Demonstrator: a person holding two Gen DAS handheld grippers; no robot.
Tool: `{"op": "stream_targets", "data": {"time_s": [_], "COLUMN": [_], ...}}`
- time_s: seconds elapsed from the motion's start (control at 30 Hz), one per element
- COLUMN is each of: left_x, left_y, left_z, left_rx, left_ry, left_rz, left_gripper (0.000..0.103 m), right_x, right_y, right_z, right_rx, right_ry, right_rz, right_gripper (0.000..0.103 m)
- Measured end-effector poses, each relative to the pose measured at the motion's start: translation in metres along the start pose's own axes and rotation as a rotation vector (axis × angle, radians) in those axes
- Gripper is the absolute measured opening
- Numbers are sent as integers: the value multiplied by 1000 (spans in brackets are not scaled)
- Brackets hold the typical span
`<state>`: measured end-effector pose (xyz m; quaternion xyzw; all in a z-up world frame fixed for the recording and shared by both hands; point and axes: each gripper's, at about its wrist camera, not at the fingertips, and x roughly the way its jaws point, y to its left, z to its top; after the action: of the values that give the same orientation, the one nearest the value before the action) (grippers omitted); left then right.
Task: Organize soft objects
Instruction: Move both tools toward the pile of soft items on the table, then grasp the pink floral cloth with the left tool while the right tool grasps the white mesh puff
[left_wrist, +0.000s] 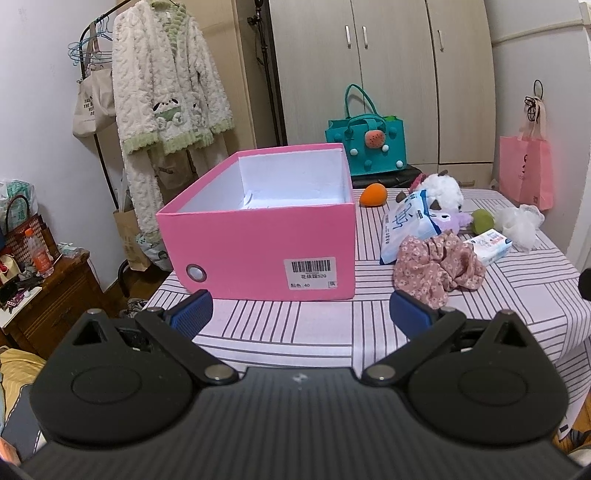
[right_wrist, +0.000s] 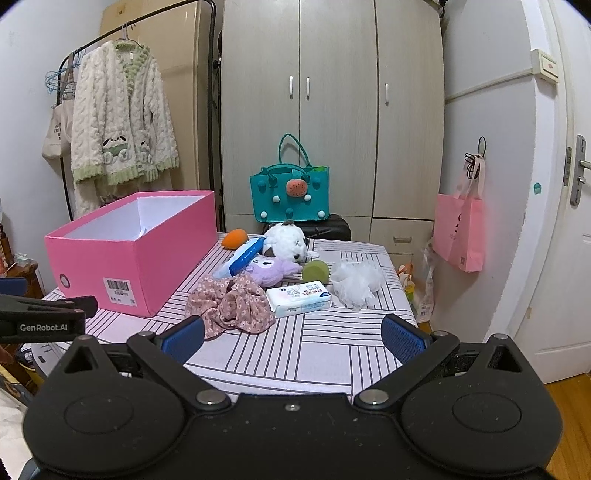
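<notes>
Item: I hold both the left hand-held gripper (left_wrist: 301, 314) and right hand-held gripper (right_wrist: 293, 334) spread wide and empty, short of the pink box (left_wrist: 266, 236), since the floral cloth (right_wrist: 231, 304) beside it awaits boxing.

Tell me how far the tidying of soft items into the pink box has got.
Barely started, it seems. The pink box shows only white interior, though its floor is partly hidden. Nothing is in hand: left gripper and right gripper both have jaws open. Still on the table: floral cloth, white plush, purple plush.

"GenRobot.AI" on left gripper (right_wrist: 48, 326); "520", "40" on pink box label (left_wrist: 310, 273).
</notes>
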<state>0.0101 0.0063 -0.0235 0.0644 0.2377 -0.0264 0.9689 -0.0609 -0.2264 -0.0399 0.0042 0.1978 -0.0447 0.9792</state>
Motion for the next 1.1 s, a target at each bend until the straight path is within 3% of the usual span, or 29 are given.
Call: {"op": "stream_targets", "data": {"time_s": [0.63, 0.93, 1.1], "left_x": [4, 5, 23], "left_y": [-7, -27, -51], "left_z": [10, 30, 39], "left_rx": [35, 70, 97], "left_ry": [-19, -114, -94], "left_rz": [-36, -159, -223], "left_gripper": [103, 103, 103], "right_x": [10, 31, 62], "right_y": [-8, -38, -66], "right_z": [13, 16, 19], "right_rx": [-47, -55, -25], "right_ry": [-21, -129, -91], "right_rz": [6, 85, 86], "right_gripper": [103, 103, 103]}}
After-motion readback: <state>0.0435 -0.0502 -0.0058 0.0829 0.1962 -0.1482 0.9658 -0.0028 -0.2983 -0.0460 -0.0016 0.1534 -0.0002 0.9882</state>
